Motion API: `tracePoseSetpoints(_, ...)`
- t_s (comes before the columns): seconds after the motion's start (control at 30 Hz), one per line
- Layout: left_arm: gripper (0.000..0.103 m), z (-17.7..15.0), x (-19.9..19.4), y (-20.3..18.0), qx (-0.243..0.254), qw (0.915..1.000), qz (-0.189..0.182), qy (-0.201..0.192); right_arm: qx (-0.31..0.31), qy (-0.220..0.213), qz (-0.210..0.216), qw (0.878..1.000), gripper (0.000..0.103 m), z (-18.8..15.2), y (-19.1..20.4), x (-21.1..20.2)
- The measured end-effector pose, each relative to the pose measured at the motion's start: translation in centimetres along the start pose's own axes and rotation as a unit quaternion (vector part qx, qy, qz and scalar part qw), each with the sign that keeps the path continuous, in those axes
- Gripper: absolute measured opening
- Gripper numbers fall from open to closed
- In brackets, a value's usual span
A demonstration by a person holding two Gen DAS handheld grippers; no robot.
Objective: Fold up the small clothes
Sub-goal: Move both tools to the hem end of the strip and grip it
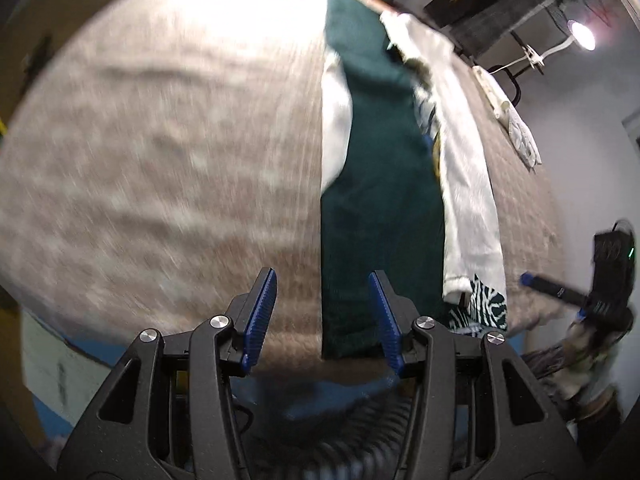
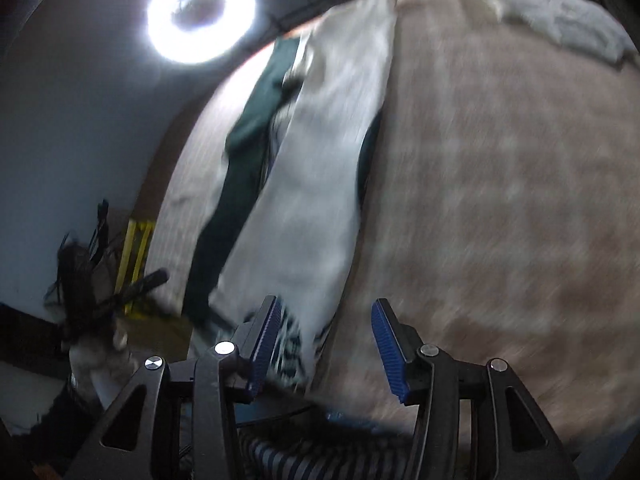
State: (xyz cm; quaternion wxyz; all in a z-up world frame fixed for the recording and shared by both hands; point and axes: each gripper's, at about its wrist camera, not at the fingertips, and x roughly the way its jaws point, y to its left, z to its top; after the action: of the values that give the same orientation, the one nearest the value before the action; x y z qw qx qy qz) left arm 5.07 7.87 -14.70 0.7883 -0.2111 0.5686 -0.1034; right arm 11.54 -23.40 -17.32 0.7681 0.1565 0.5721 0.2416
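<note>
A dark green garment [image 1: 376, 184] lies in a long strip on the beige blanket [image 1: 160, 160], with a white garment [image 1: 468, 184] along its right side and a zebra-patterned piece [image 1: 480, 308] at the near end. My left gripper [image 1: 322, 280] is open and empty above the green garment's near end. In the right wrist view the white garment [image 2: 320, 184] lies over the green one [image 2: 240, 152], with the zebra piece [image 2: 292, 344] nearest. My right gripper [image 2: 324, 308] is open and empty just over the near end of the white garment. Both views are motion-blurred.
A ring light [image 2: 202, 18] glows at the upper left of the right wrist view. Another white cloth [image 2: 552, 16] lies at the blanket's far right edge. A power strip [image 1: 492, 88] and a small white cloth [image 1: 524, 140] lie at the blanket's right edge. The other gripper [image 1: 600, 280] shows at the right.
</note>
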Motion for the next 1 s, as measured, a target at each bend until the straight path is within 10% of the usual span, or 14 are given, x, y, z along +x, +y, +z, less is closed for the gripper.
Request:
tracePoseSetpoints(0.3, 0.047, -0.8, 0.8, 0.2, -0.008, 0.9995, -0.026, 0.017, 0.007, 0.042, 0.032, 0.999, 0.046, -2.5, 0.2, 3.5)
tracePoseSetpoints(0.37, 0.014, -0.6, 1.1, 0.0, -0.001, 0.9994, -0.028, 0.022, 0.001, 0.040, 0.037, 0.999, 0.045, -2.7, 0.3, 3.6)
tracePoseSetpoints(0.47, 0.002, -0.5, 1.9, 0.0, -0.003, 0.9987, -0.037, 0.034, -0.002, 0.052, 0.058, 0.997, 0.016, -2.6, 0.5, 4.2)
tracePoseSetpoints(0.57, 0.000, -0.6, 1.1, -0.8, 0.018, 0.9991, -0.034, 0.019, 0.004, 0.062, 0.066, 0.996, 0.000, -3.0, 0.3, 5.2)
tracePoseSetpoints(1.0, 0.000, -1.8, 0.4, -0.5, 0.024, 0.9993, -0.019, 0.020, -0.010, 0.057, 0.052, 0.997, 0.000, -3.4, 0.2, 3.6)
